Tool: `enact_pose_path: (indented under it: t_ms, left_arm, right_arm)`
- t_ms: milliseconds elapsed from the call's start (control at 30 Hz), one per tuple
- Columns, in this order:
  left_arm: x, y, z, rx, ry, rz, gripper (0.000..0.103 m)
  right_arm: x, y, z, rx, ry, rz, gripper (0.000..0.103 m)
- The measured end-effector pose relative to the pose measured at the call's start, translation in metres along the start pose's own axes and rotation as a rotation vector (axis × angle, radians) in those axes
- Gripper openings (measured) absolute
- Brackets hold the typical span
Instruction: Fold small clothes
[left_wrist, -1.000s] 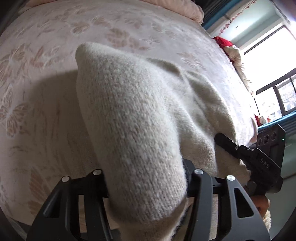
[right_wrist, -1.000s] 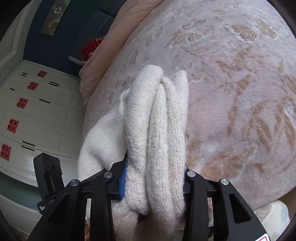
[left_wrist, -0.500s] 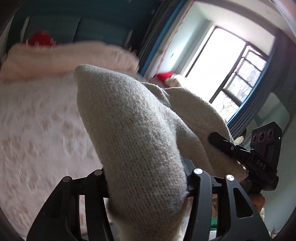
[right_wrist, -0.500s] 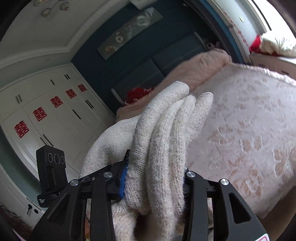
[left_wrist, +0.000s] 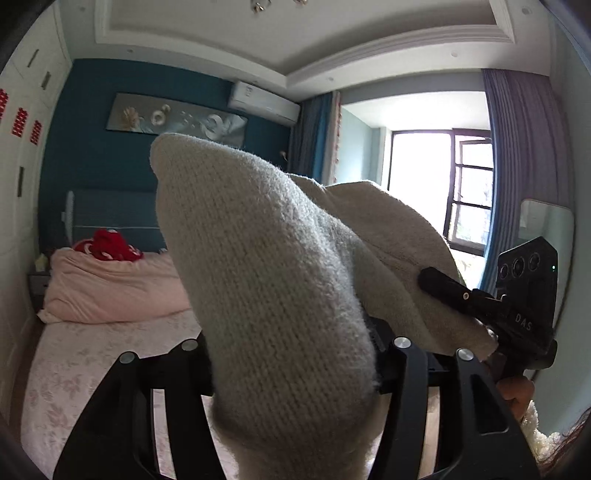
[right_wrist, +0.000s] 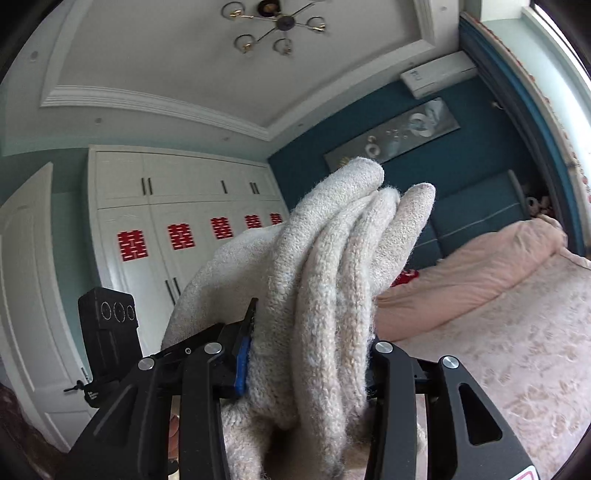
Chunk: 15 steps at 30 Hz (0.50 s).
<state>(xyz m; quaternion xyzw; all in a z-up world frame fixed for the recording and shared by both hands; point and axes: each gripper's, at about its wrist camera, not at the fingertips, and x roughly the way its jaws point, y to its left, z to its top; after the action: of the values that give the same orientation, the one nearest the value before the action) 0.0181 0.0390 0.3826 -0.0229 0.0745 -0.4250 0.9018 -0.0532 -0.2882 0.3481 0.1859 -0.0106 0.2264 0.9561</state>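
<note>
The cream knitted garment (left_wrist: 280, 295) hangs in the air, stretched between both tools. The left tool (left_wrist: 295, 365), its jaws lately easing wider, grips one bunched end; the right tool (right_wrist: 306, 354) grips the other. The bed (right_wrist: 517, 350) lies at five o'clock, below.

A pink-covered bed (left_wrist: 92, 354) with a folded quilt (left_wrist: 110, 291), white wardrobe (right_wrist: 177, 206), wall picture (left_wrist: 177, 120), window (left_wrist: 461, 188).

Cream knit sweater (left_wrist: 280, 280); pink floral bedspread (right_wrist: 517, 350)
</note>
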Motion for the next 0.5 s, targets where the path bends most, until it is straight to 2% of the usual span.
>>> enact_pose_path:
  t_ms: [100, 233, 333, 433, 467, 500]
  left_arm:
    - [-0.009, 0.030, -0.003, -0.008, -0.013, 0.051, 0.056]
    - [-0.007, 0.070, -0.021, -0.032, 0.019, 0.100, 0.056]
    - [0.007, 0.106, -0.055, -0.078, 0.079, 0.127, 0.056]
    - [0.029, 0.153, -0.110, -0.130, 0.163, 0.161, 0.056]
    - [0.039, 0.166, -0.131, -0.144, 0.188, 0.165, 0.056]
    - [0.045, 0.179, -0.150, -0.164, 0.207, 0.164, 0.058]
  right_arm:
    - [0.034, 0.007, -0.011, 0.025, 0.020, 0.035, 0.039]
    - [0.081, -0.006, -0.048, 0.093, 0.073, 0.037, 0.039]
    - [0.116, -0.025, -0.091, 0.152, 0.140, 0.019, 0.040]
    - [0.151, -0.051, -0.143, 0.192, 0.237, -0.028, 0.040]
    - [0.163, -0.063, -0.169, 0.223, 0.279, -0.049, 0.042]
    - [0.172, -0.075, -0.196, 0.248, 0.318, -0.070, 0.049]
